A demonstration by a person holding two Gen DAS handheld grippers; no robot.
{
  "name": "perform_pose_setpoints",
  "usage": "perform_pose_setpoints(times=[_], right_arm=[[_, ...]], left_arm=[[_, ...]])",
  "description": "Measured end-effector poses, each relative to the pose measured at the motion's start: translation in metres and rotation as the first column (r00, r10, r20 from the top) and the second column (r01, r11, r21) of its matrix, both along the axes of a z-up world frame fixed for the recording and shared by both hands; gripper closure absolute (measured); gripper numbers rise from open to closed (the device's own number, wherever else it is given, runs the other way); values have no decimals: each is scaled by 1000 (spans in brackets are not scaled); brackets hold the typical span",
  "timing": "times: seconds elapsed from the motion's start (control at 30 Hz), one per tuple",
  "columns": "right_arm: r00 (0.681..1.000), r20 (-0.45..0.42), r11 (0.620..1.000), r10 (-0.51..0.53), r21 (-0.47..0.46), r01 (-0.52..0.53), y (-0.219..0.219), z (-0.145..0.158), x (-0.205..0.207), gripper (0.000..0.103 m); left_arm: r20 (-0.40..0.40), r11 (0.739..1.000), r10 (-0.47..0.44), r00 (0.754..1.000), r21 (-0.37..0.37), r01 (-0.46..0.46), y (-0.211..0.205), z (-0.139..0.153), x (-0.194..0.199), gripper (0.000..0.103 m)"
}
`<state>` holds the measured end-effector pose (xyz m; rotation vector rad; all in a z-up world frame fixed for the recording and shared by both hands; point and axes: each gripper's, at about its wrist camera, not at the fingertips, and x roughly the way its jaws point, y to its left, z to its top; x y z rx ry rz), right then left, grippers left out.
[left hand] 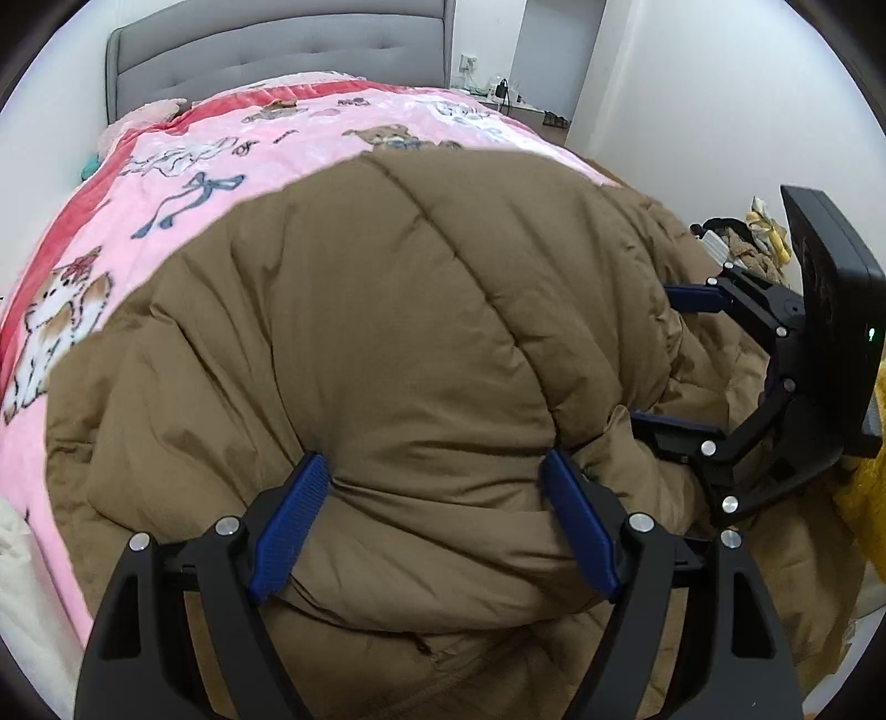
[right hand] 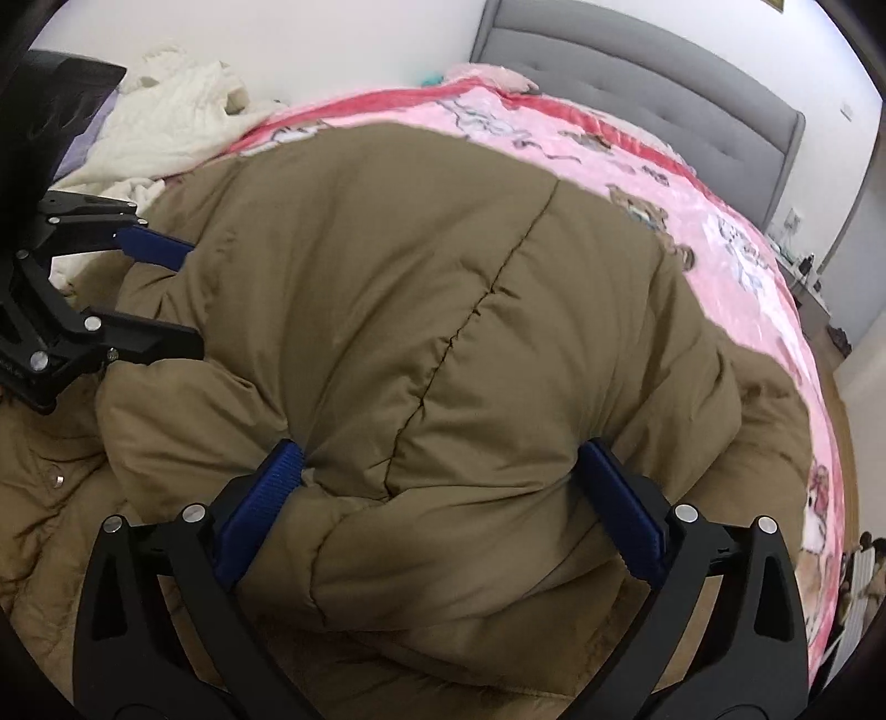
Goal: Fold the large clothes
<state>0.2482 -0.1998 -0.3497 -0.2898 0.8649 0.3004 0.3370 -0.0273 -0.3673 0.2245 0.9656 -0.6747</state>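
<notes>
No legible text, label, brand or number. Pink blanket [left hand: 183,160] ahead of left gripper carries cursive printed lettering among bears and bows, too blurred to read.

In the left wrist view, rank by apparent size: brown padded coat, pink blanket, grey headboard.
1. brown padded coat, though nearness to the camera inflates it.
2. pink blanket.
3. grey headboard, farthest away.

A big, puffy brown coat [left hand: 387,343] is lying bunched up on the pink bed, its stitched seam running toward 1 o'clock.
</notes>
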Motion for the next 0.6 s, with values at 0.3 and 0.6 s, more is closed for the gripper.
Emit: perform_pose_setpoints(times=[0.3, 0.6], right_arm=[[994, -107, 998, 29, 63, -23, -7, 18, 11, 17], [999, 1, 939, -51, 339, 47, -65, 114, 86, 8]], left_arm=[[-1, 1000, -13, 1000, 18, 13, 5, 22, 3, 24], [150, 998, 67, 986, 0, -68, 45, 94, 103, 14]])
